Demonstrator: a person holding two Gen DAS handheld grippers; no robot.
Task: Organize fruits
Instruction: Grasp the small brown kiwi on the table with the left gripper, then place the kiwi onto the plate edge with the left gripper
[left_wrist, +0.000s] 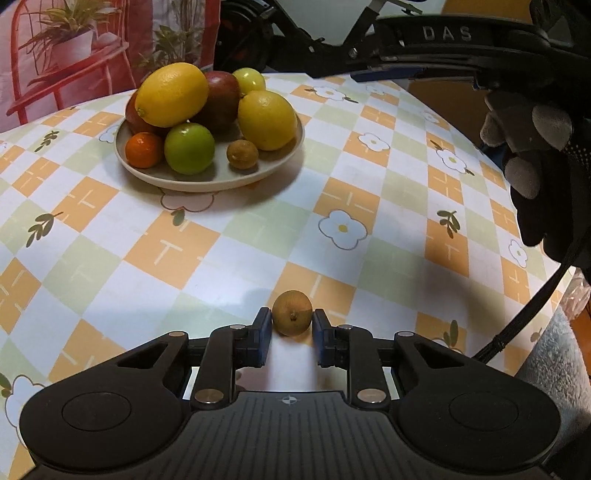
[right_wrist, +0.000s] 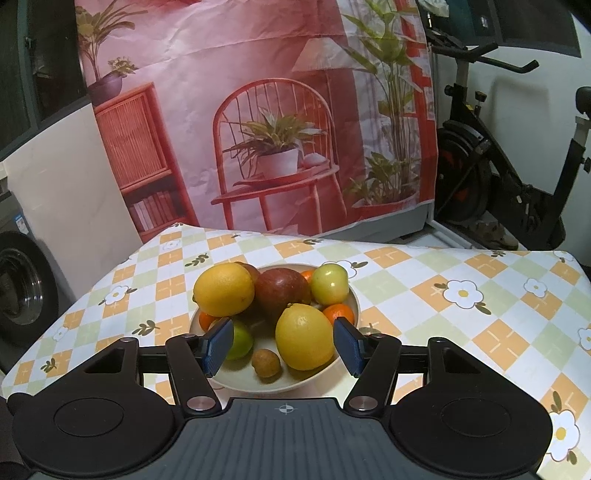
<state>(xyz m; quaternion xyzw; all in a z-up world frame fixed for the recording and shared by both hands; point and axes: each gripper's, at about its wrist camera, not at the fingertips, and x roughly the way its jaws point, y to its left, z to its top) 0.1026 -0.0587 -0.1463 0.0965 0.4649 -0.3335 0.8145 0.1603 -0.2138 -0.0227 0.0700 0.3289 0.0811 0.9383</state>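
Left wrist view: left gripper (left_wrist: 292, 320) closed on a small brown fruit (left_wrist: 291, 312) resting on the checked tablecloth (left_wrist: 221, 243), well apart from the plate (left_wrist: 207, 181) and on its near side, both blue pads touching the fruit's flanks. Visible only here: the lone fruit, a gloved hand (left_wrist: 535, 155) to the right of the plate, holding the other tool. Right wrist view: right gripper (right_wrist: 283, 345) hovering over the near rim of the plate (right_wrist: 258, 384), jaws apart and pressing on nothing, the front lemon (right_wrist: 304, 336) and a second small brown fruit (right_wrist: 266, 363) lying between the pads. Shown in both views on the plate: two lemons, a dark red fruit (right_wrist: 282, 290), a green fruit (left_wrist: 189, 148). Visible only here: an orange (right_wrist: 339, 314) at the plate's far right, an exercise bike (right_wrist: 491, 162) and a printed backdrop (right_wrist: 258, 110) beyond the plate.
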